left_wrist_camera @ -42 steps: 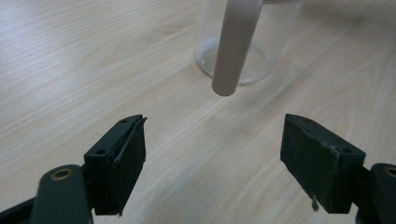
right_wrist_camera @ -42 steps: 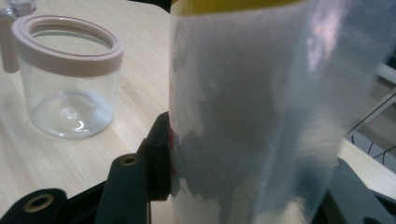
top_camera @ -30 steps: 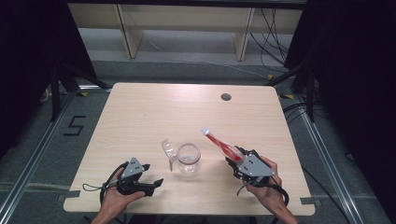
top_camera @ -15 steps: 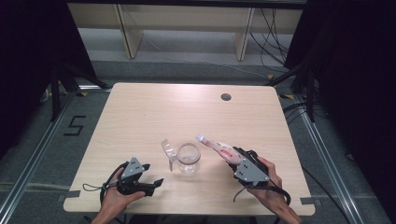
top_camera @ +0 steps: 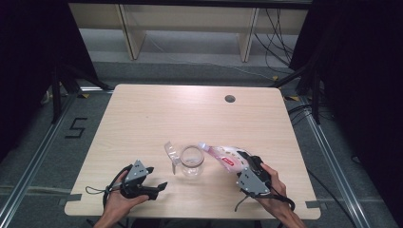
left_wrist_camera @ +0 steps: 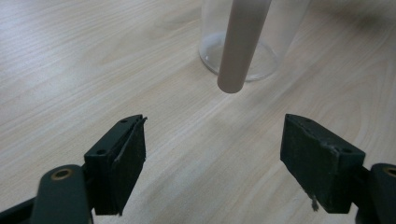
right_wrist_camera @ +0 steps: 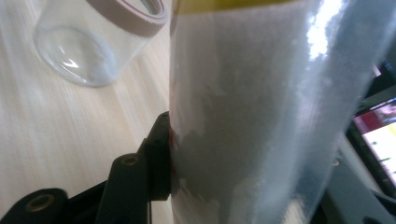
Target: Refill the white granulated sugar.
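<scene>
1. In the right gripper view, the clear plastic bottle of white powder [right_wrist_camera: 252, 116] is cut off above and below, hiding the right tongs' far jaw.
2. The clear glass jar [left_wrist_camera: 252, 42] is cropped by the left gripper view's top edge.

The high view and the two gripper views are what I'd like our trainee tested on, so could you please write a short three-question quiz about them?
1. True or false: the left gripper is shut on the glass jar.
2. What does the right gripper hold? A) the jar's lid B) a plastic bottle C) a spoon
3. Fill in: the bottle's cap end points toward the ____.

Key
1. False. In the left gripper view its jaws stand wide apart with bare table between them.
2. B. The plastic bottle is clamped near its base and tilted low over the table.
3. Jar. The cap lies close to the jar's rim.
</scene>
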### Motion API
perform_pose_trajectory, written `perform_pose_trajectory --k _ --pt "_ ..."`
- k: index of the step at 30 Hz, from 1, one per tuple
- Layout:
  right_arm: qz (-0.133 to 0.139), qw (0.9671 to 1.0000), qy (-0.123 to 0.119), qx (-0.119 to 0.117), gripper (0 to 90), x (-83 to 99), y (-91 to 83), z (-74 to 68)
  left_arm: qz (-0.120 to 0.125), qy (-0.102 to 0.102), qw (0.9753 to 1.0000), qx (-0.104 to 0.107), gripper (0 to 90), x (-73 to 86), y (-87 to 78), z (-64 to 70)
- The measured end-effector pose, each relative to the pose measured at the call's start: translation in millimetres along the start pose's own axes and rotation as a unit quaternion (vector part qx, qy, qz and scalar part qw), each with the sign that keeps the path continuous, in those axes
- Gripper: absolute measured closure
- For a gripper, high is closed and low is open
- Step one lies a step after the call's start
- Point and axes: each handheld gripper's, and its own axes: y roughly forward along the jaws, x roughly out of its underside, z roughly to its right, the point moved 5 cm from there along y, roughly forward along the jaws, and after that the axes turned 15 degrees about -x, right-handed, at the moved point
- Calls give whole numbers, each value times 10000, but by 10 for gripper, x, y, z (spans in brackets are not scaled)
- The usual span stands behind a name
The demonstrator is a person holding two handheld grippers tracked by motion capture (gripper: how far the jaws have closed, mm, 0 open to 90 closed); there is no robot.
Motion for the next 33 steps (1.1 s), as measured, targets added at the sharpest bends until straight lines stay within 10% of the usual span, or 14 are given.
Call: perform_pose_trajectory --k 4,14,22,23,26,27,29,33 --pt "-131 9981 -560 198 524 -43 -26 33 107 -28 9999 -6 221 -9 -2 -5" --pt "-334 9968 -663 304 525 -37 -23 6 67 -31 10000 -28 221 1 -11 -7" --pt "-391 9904 -1268 380 527 -71 22 36 118 -77 9999 -28 221 4 1 1" --pt "-506 9934 -955 376 527 -64 9 6 132 -87 9999 -25 221 4 4 2" --pt "-549 9925 -1024 386 527 -69 10 9 129 -90 9999 -15 221 5 5 2" --pt "-470 9863 -1539 366 527 -85 37 62 99 -37 9999 -39 221 6 0 -8" --pt "-670 9904 -1163 345 528 -67 15 14 91 -36 9999 -18 221 3 -6 -6" --pt "-687 9855 -1507 364 528 -97 14 55 93 -63 9999 -41 221 4 -1 -3"
